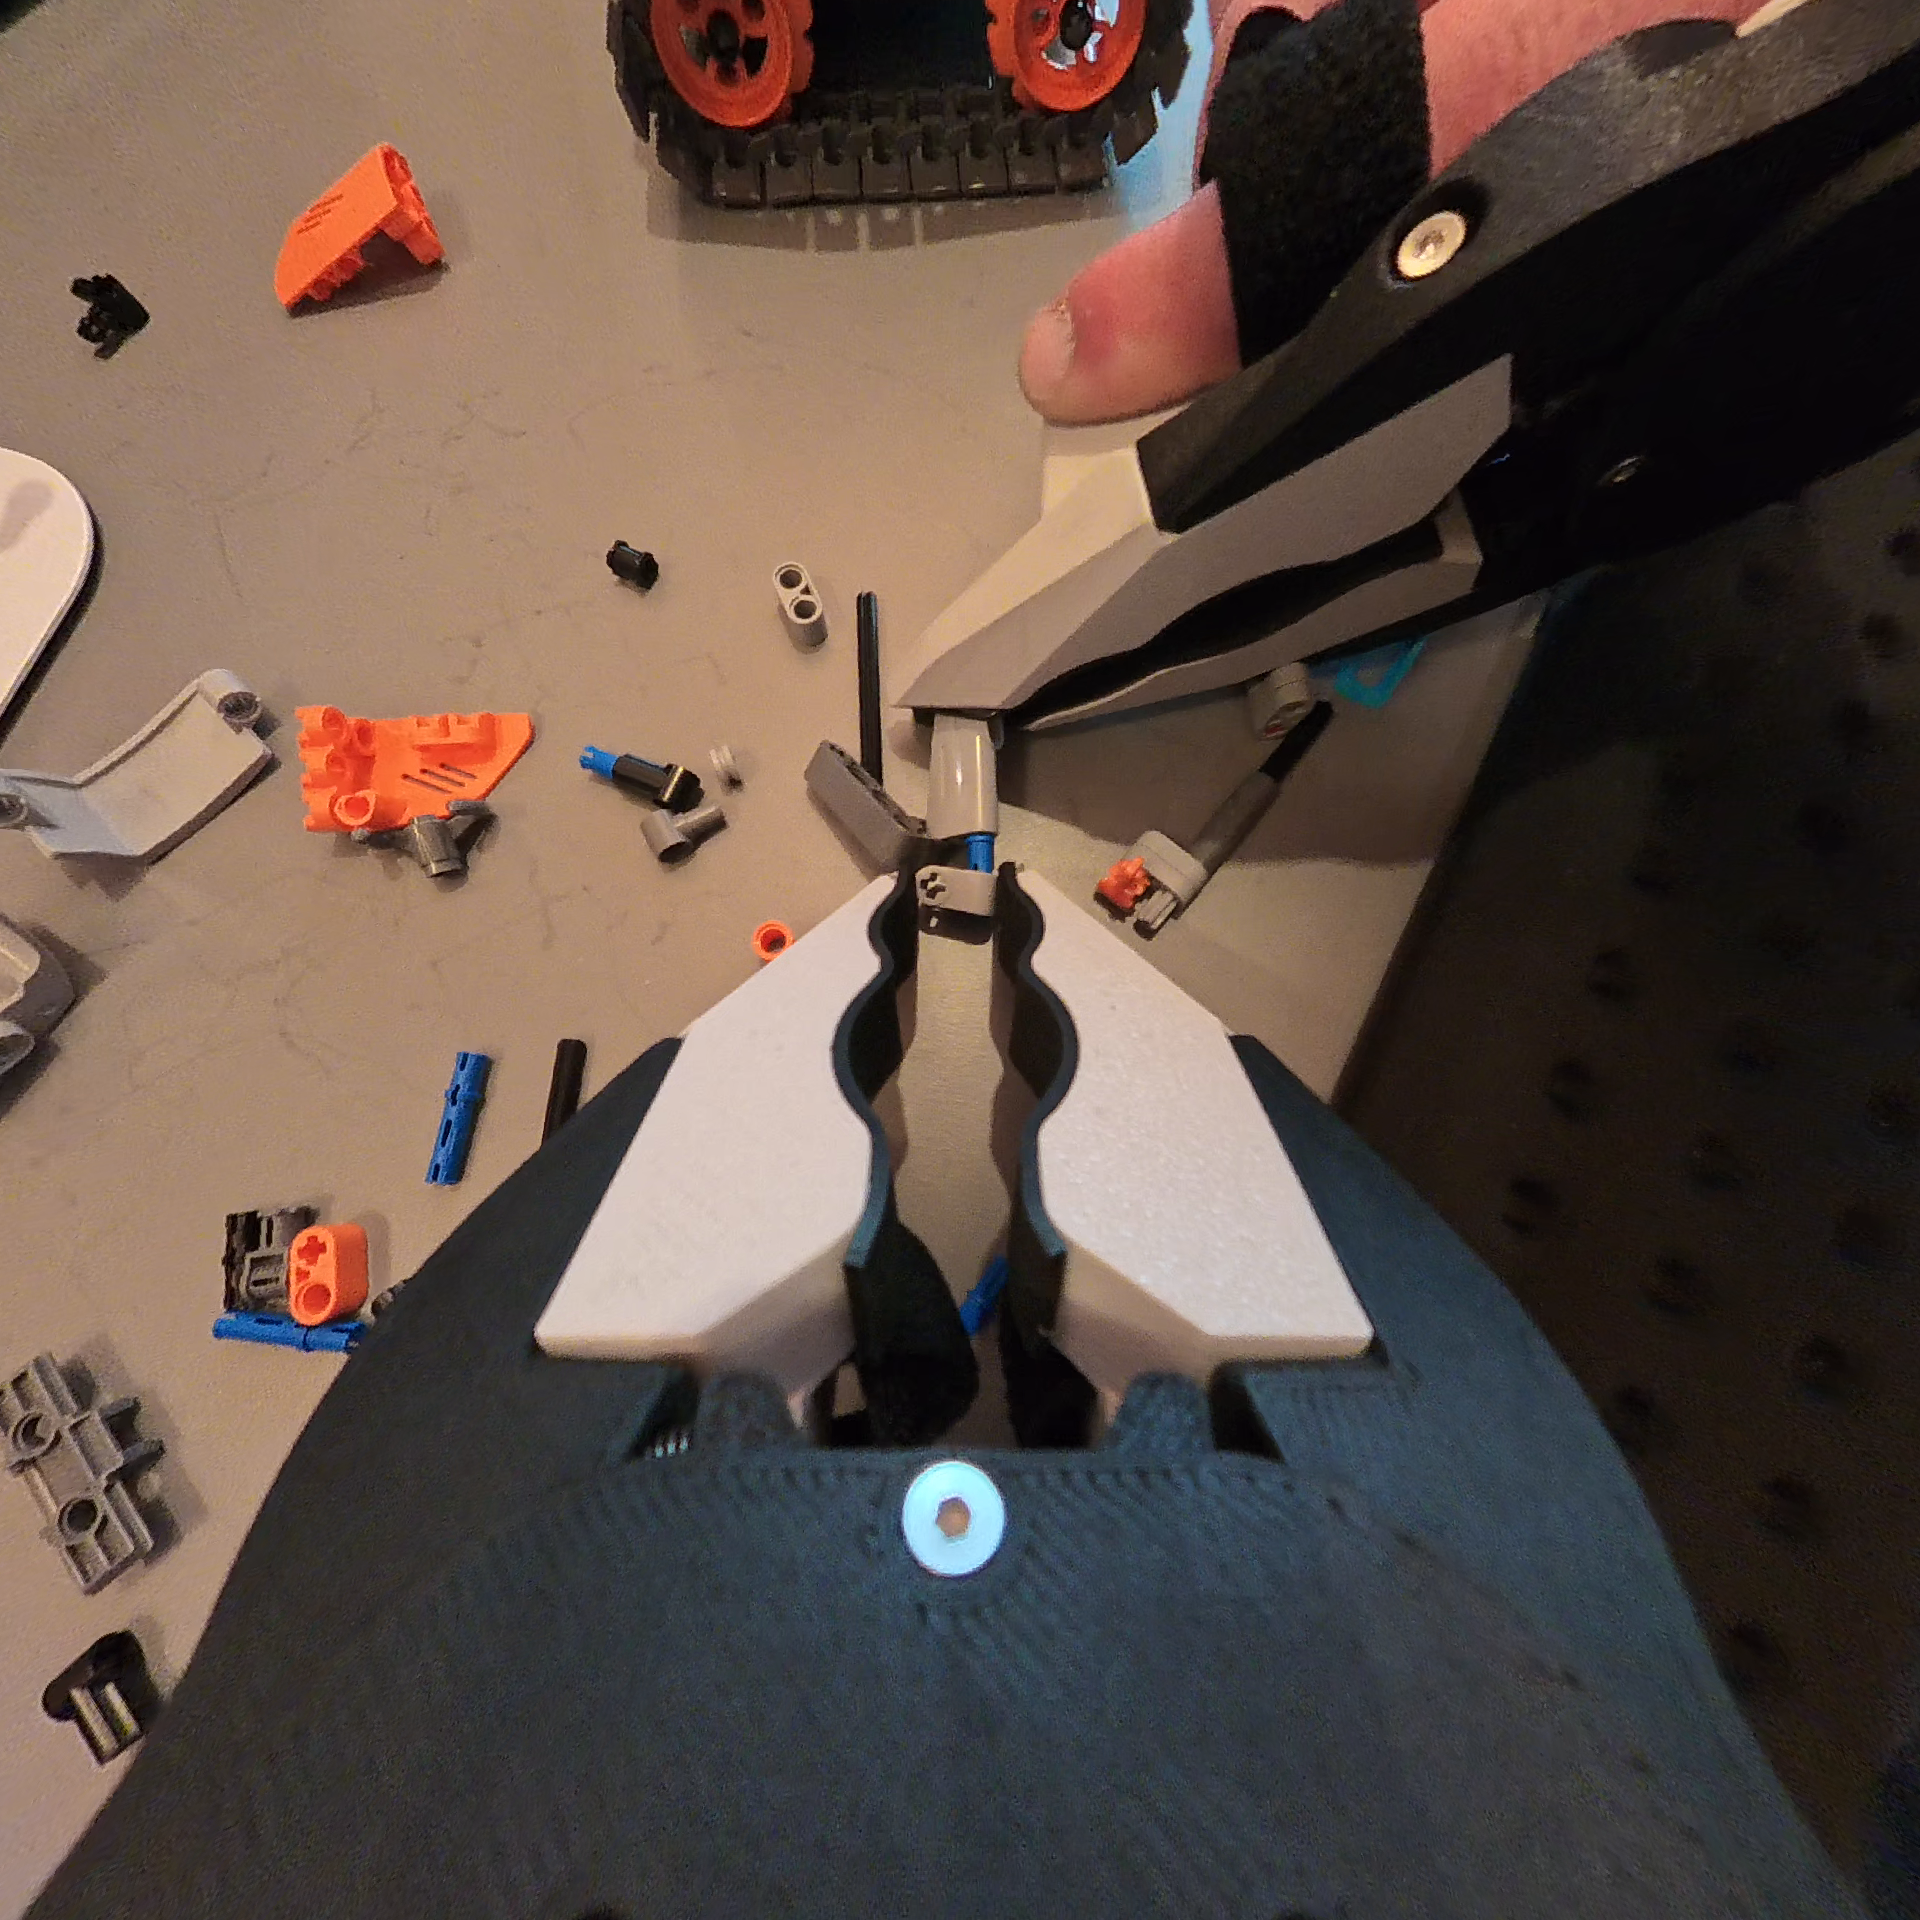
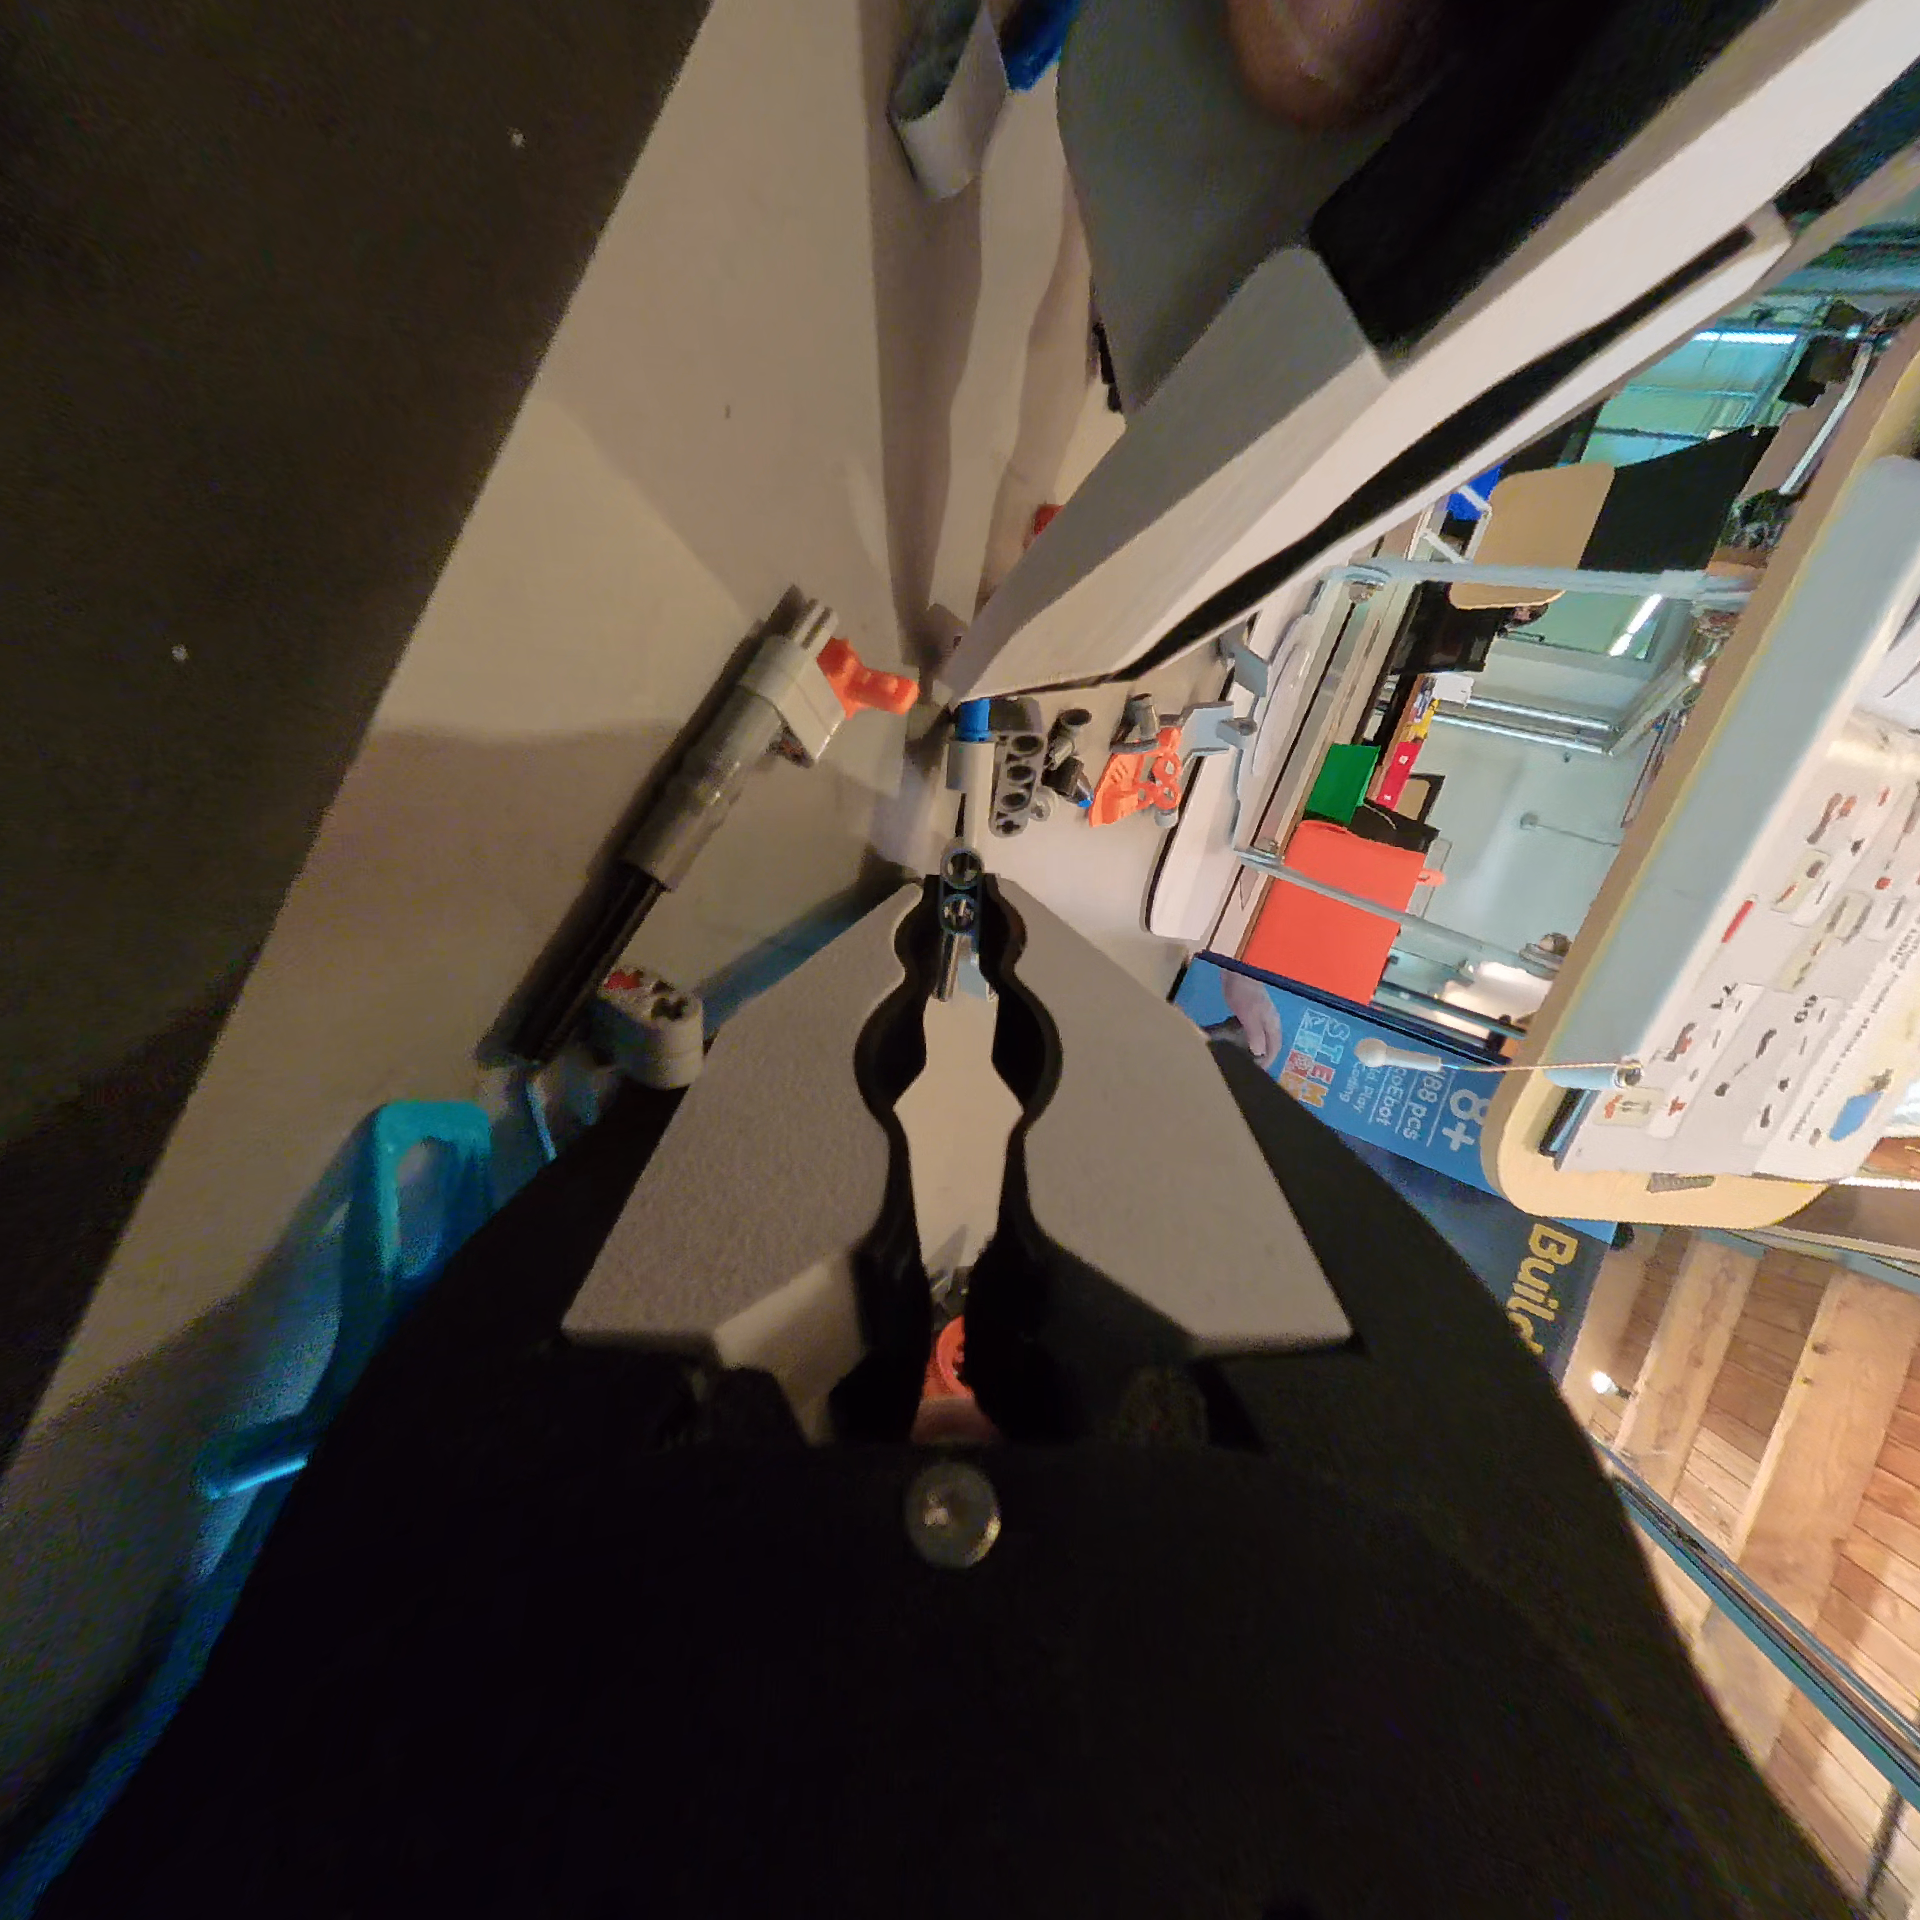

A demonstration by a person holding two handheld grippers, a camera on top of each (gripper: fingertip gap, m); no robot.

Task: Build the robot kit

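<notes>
The tracked vehicle (image 1: 894, 94) is cut off by the top edge, its upper body unseen.

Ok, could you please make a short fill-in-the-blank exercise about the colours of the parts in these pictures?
The vehicle has ___ wheels.
The connector in the left tool is ___.
The pin in the beam that the right tool holds is ___.

Missing words: orange; grey; blue.
</notes>
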